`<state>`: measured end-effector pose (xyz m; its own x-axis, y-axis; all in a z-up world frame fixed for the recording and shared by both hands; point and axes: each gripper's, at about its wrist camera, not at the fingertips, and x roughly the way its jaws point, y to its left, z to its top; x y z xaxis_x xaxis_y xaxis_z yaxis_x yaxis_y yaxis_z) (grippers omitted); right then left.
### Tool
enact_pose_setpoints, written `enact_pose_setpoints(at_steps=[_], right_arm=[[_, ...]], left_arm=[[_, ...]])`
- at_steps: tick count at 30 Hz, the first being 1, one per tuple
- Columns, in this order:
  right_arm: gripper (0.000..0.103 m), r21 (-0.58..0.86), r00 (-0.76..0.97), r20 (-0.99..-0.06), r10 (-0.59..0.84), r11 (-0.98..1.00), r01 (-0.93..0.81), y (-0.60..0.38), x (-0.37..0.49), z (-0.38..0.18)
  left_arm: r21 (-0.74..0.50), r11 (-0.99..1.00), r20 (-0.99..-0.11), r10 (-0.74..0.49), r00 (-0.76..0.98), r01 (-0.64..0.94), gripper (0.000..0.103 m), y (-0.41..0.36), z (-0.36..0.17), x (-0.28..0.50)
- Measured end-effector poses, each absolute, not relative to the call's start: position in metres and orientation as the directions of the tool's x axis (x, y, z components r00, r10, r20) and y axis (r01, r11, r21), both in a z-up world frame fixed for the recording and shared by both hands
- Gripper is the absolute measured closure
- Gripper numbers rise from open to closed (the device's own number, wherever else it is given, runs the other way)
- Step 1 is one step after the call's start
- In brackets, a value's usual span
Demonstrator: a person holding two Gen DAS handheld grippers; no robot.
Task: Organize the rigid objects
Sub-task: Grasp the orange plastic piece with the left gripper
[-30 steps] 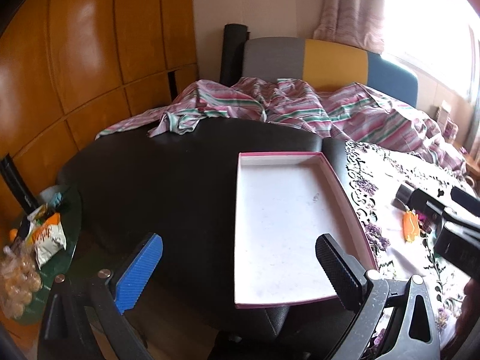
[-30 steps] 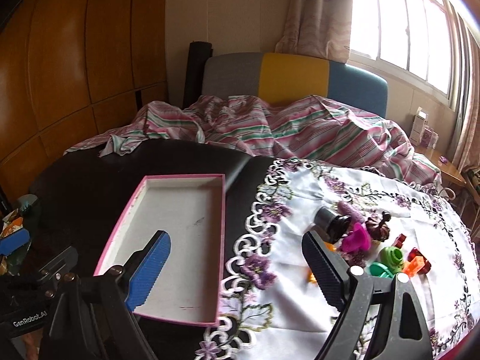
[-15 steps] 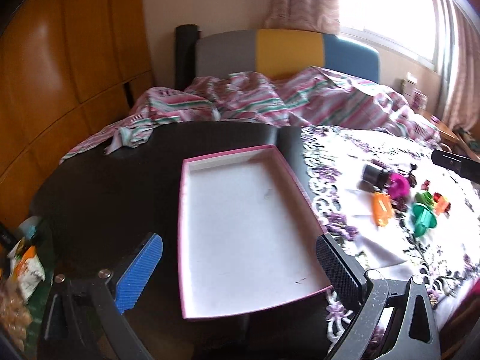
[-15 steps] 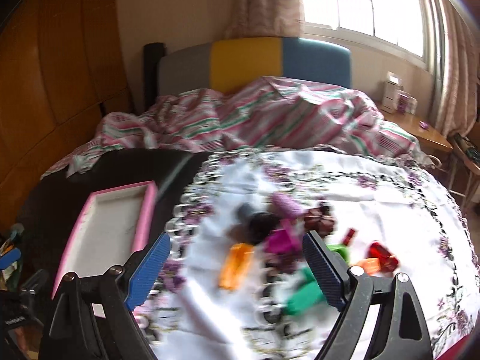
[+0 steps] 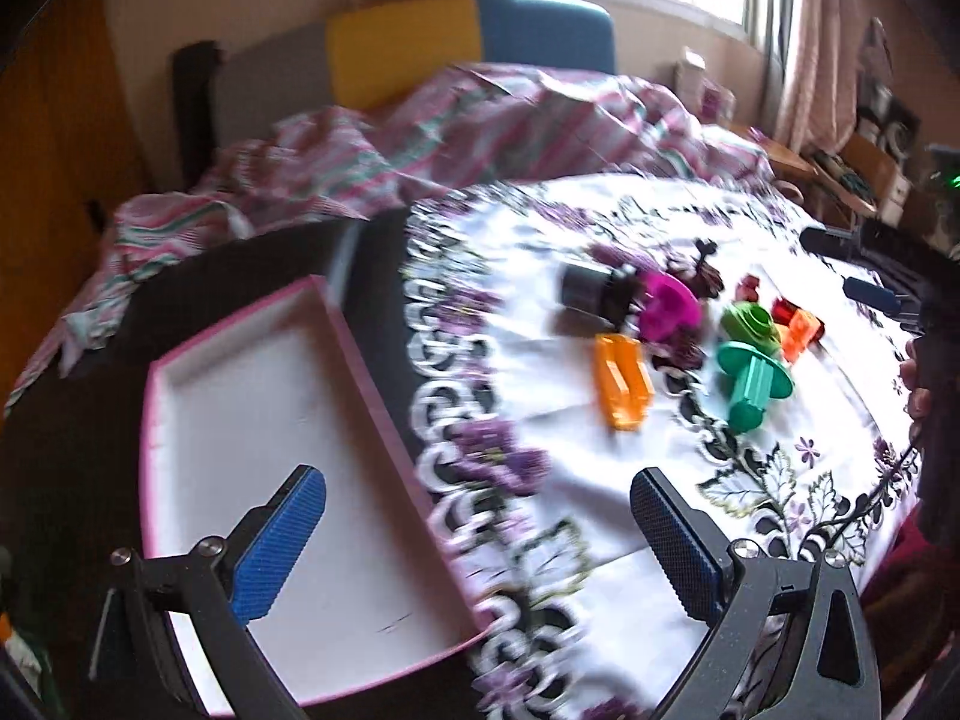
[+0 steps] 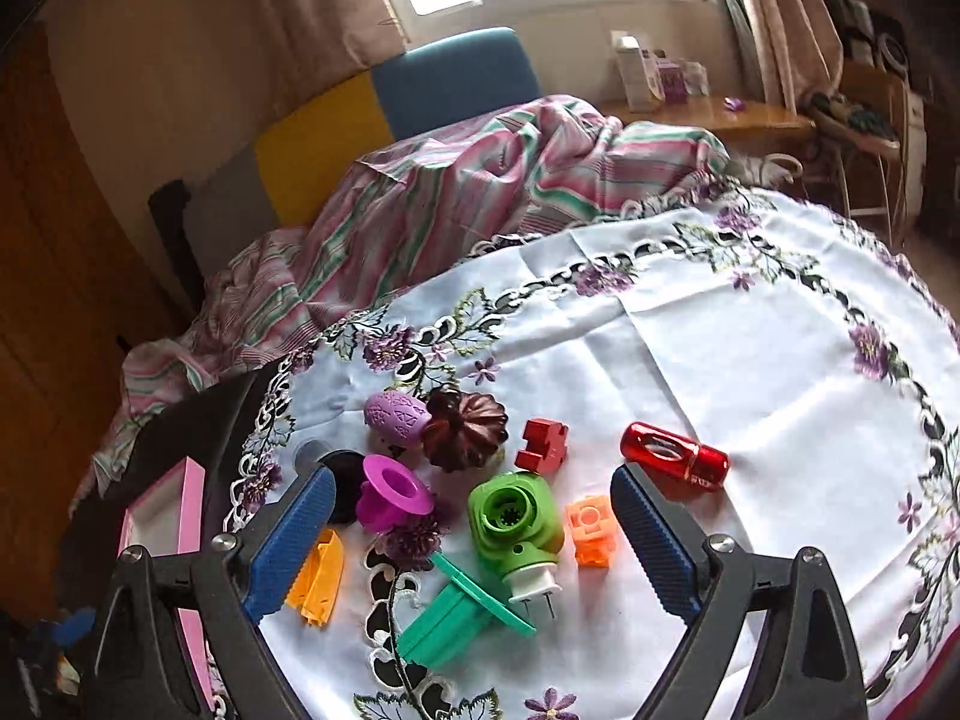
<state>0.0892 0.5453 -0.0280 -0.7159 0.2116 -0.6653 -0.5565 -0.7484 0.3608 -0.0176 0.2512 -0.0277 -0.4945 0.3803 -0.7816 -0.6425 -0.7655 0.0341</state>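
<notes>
A pink-rimmed white tray (image 5: 252, 408) lies empty on the dark table; its corner shows in the right wrist view (image 6: 180, 504). Several small plastic objects sit on the embroidered cloth (image 6: 750, 360): a green plug piece (image 6: 516, 519), teal spool (image 6: 462, 618), orange block (image 6: 591, 525), red cylinder (image 6: 675, 456), red brick (image 6: 543, 444), magenta spool (image 6: 390, 489), purple egg (image 6: 396, 417), dark brown flower mould (image 6: 465, 429), yellow-orange clip (image 6: 318, 576). My right gripper (image 6: 474, 540) is open above the green piece. My left gripper (image 5: 480, 531) is open over the tray's right edge.
A bed with a striped pink and green quilt (image 6: 480, 174) stands behind the table. A wooden wardrobe (image 6: 48, 300) is at the left. A bedside table with boxes (image 6: 690, 102) and a window are at the back right.
Both grippers have swung to the right, from the tray toward the pile of plastic objects. The right gripper has come close over the objects. Both stay open.
</notes>
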Motion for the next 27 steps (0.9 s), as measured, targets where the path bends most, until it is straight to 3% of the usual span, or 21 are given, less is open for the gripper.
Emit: enact_pose_setpoints(at_steps=[8, 14, 16, 18, 27], right_arm=[[0.008, 0.358, -0.715, -0.668, 0.206, -0.754, -0.551, 0.544, 0.086, -0.028], [0.008, 0.379, -0.719, -0.666, 0.201, -0.738, -0.558, 0.55, 0.088, -0.03], [0.008, 0.389, -0.721, -0.665, 0.197, -0.732, -0.559, 0.552, 0.089, -0.03], [0.008, 0.392, -0.719, -0.664, 0.203, -0.725, -0.566, 0.553, 0.09, -0.031], [0.033, 0.379, -0.694, -0.707, 0.134, -0.757, -0.532, 0.547, 0.077, -0.04]], left_arm=[[0.022, -0.666, -0.813, 0.422, -0.401, -0.746, 0.015, 0.337, -0.054, -0.032], [0.014, -0.652, -0.856, 0.385, -0.346, -0.759, 0.023, 0.38, -0.083, -0.052], [0.008, -0.656, -0.869, 0.369, -0.33, -0.755, 0.033, 0.387, -0.092, -0.059], [-0.004, -0.656, -0.89, 0.346, -0.296, -0.755, 0.076, 0.39, -0.106, -0.065], [-0.039, -0.682, -0.846, 0.412, -0.339, -0.731, 0.077, 0.348, -0.079, -0.04]])
